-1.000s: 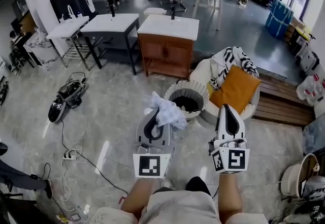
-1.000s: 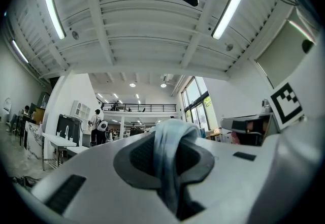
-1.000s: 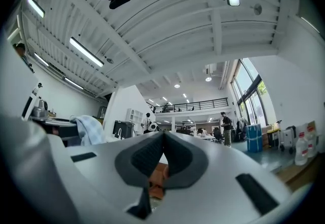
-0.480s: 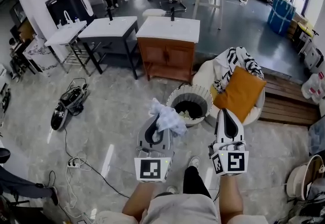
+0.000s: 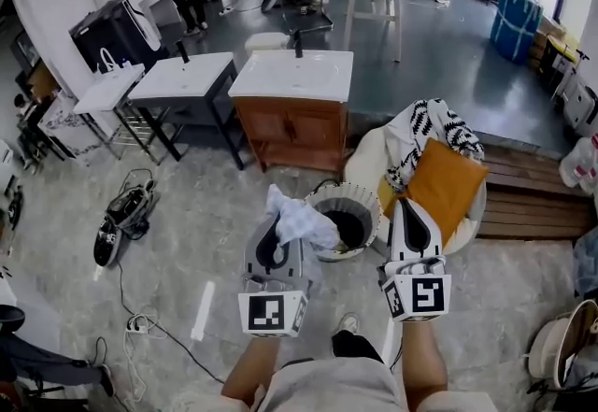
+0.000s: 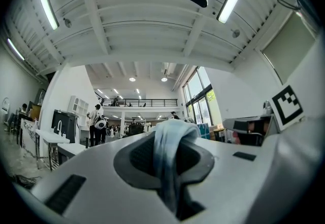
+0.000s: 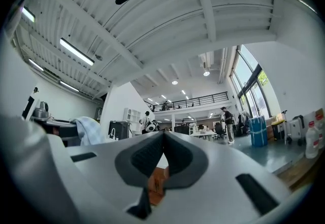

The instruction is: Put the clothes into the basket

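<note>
My left gripper (image 5: 277, 231) is shut on a pale blue-and-white cloth (image 5: 297, 218), which bunches up over its tips right beside the left rim of the basket. In the left gripper view the cloth (image 6: 167, 162) runs down between the jaws of that gripper (image 6: 172, 139). The white ribbed basket (image 5: 329, 200) stands on the floor, dark inside, with something pale at its bottom. At the basket's right side my right gripper (image 5: 416, 206) is shut and empty; its tips meet in the right gripper view (image 7: 163, 134). A black-and-white patterned cloth (image 5: 425, 125) lies on the cream seat.
An orange cushion (image 5: 441, 184) leans on the cream seat (image 5: 366, 150) behind the basket. A wooden cabinet with a white sink top (image 5: 291, 111) stands beyond. A floor machine (image 5: 121, 219) and a power strip with cables (image 5: 140, 321) lie left. A wooden platform (image 5: 533, 200) is on the right.
Both grippers have travelled forward with the person. The basket, earlier ahead of them, now sits between their tips. The cloth stays in the left gripper.
</note>
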Demonstrator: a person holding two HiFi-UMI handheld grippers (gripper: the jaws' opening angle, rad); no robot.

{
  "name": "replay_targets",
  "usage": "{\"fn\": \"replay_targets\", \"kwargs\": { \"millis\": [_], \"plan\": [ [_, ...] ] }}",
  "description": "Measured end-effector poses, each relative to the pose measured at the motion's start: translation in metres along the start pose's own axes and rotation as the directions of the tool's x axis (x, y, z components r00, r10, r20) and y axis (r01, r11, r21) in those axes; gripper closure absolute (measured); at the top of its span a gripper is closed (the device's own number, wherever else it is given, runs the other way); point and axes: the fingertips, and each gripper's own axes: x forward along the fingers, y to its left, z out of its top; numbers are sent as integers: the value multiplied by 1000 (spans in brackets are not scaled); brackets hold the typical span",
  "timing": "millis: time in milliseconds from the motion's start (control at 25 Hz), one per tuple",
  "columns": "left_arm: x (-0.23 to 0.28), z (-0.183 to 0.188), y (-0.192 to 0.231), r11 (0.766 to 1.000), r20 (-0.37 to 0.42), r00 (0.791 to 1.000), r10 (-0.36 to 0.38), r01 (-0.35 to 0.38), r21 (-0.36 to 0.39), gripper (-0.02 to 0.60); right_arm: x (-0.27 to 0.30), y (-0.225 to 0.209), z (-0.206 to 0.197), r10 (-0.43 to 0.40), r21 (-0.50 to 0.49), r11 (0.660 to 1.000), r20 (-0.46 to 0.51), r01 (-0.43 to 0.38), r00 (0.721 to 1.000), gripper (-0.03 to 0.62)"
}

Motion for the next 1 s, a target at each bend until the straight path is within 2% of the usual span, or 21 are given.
{"fn": "replay_targets", "kwargs": {
  "millis": [200, 400, 760, 1000],
  "plan": [
    [56, -10, -18, 1000, -15, 1000, 16, -16, -11, 532, 32, -51, -14, 10, 29, 1000, -13, -10, 1000, 606],
    [99, -17, -20, 999, -21, 999, 33, -33, -10, 532, 65, -80, -28, 18, 52, 999, -28, -16, 999, 606],
    [160, -46, -8, 1000, -34, 999, 7, -8, -15, 532, 125, -90, -64, 37, 50, 998, -55, -35, 998, 606],
    [209, -62, 20, 998, -26, 998, -49, 47, -46, 532, 173, -91, -79, 2, 33, 999, -86, 1, 996, 606]
  ]
}}
